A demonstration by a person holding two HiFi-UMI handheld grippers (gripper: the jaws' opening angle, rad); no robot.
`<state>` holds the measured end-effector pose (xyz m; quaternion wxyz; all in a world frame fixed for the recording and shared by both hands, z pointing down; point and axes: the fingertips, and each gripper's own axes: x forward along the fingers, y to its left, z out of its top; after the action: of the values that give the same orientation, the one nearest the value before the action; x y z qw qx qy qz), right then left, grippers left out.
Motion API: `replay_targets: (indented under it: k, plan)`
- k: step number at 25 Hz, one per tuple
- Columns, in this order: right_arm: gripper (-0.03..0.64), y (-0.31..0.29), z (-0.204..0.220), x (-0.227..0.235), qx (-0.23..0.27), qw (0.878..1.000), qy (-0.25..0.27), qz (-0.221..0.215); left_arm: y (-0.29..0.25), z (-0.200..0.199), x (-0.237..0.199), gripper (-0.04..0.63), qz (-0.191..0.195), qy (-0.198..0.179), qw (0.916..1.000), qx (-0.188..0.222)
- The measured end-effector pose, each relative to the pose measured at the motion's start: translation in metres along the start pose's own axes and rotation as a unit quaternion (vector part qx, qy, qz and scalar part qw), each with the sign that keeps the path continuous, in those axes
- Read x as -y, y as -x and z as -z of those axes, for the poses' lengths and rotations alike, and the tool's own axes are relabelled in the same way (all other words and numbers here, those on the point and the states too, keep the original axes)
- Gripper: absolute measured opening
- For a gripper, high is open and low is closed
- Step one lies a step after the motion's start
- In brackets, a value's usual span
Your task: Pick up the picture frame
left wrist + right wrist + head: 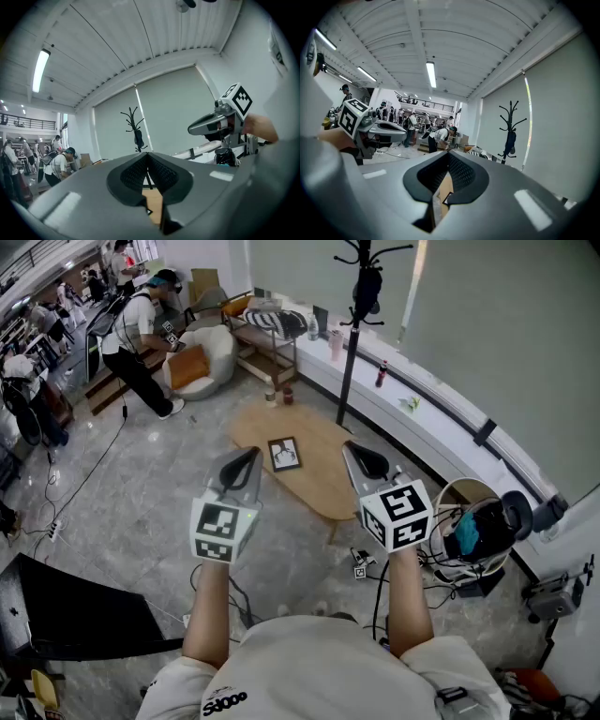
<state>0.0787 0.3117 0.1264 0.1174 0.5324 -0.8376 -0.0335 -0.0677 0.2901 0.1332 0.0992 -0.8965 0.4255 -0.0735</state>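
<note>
The picture frame [284, 454], black with a pale portrait, lies flat on the oval wooden table [323, 486] in the head view. I hold both grippers level above the floor on the near side of the table, well short of the frame. My left gripper [251, 455] is to the frame's left and my right gripper [355, 451] to its right. Each is shut with nothing between its pads. In the left gripper view the jaws [148, 157] meet, with a strip of table [153, 205] below. In the right gripper view the closed jaws [448, 157] show the frame's dark corner [447, 198] beneath.
A black coat stand [354, 324] rises behind the table. Two small cups [278, 395] sit at its far end. A round basket [469, 486] with cables stands at the right, and a black sheet [66, 610] lies lower left. A person [141, 329] bends by a white armchair [211, 348].
</note>
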Motion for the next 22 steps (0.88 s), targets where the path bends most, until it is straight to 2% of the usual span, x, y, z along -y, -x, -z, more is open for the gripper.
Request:
replay_targets:
  k: [10,22]
  plan:
    - [0.005,-0.011,0.004,0.003,0.008,0.999,-0.026,0.024,-0.003,0.018,-0.009,0.009,0.007,0.008,0.9999,-0.01]
    - [0.005,-0.043,0.005,-0.025,-0.005,0.999,-0.03,0.025,0.003,0.038,-0.039,0.01,0.02,0.008,0.9995,-0.024]
